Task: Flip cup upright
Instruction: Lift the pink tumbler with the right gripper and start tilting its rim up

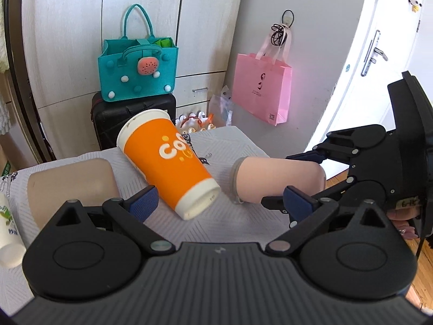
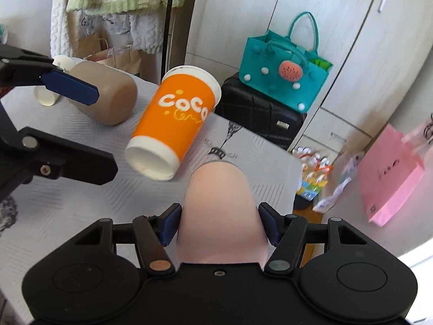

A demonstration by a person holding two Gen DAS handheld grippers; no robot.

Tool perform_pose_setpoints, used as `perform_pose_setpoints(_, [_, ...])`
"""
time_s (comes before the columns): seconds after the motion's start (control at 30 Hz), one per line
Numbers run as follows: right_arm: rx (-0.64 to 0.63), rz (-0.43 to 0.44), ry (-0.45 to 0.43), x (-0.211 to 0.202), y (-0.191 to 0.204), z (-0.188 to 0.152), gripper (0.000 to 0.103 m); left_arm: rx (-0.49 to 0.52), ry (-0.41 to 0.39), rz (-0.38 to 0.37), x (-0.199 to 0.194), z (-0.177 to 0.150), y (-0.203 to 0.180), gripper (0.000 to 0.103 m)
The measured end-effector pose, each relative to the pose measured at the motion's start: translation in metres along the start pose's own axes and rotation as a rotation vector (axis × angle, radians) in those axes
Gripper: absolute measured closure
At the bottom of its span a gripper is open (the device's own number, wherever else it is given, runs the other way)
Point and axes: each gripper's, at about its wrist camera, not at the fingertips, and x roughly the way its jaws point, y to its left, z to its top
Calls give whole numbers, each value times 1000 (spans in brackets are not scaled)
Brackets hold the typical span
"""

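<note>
An orange paper cup with white "coco" lettering lies on its side on the white tablecloth, base toward me; it also shows in the right wrist view. My left gripper is open, its fingers either side of the cup's base end, not touching. A pale pink cup lies on its side between my right gripper's blue pads, which are shut on it. In the left wrist view the pink cup lies right of the orange one.
A brown cup lies on its side at the table's far left, with a white cup behind it. A black suitcase with a teal bag stands behind the table. A pink bag hangs on the wall.
</note>
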Motion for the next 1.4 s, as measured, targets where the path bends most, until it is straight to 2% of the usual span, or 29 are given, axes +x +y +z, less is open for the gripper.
perform_pose_setpoints(0.1, [9, -42, 9, -7, 7, -10, 36, 8, -1, -9, -8, -7, -3, 3])
perform_pose_setpoints(0.27, [53, -35, -17, -24, 16, -25, 36, 11, 0, -11, -21, -20, -6, 3])
perform_pose_setpoints(0.47, [111, -11, -65, -39, 38, -40, 36, 9, 9, 3, -38, -35, -1, 3])
perform_pose_setpoints(0.63, [164, 49, -112, -47, 59, -47, 36, 18, 5, 33, -58, -45, 6, 3])
perform_pose_setpoints(0.77, [170, 111, -143, -52, 83, -43, 36, 17, -10, 53, -79, -54, 14, 3])
perform_pose_setpoints(0.87, [150, 126, -173, -53, 104, -36, 36, 5, -21, 71, -97, -62, 25, 3])
perform_pose_setpoints(1.07, [135, 205, -200, -45, 142, -16, 36, -72, -32, 102, -123, -80, 55, 3])
perform_pose_setpoints(1.27, [107, 243, -200, -35, 173, -3, 35, -155, 20, 106, -132, -97, 87, 3])
perform_pose_setpoints(1.4, [121, 272, -172, -22, 173, 2, 35, -203, 2, 94, -139, -103, 97, 3])
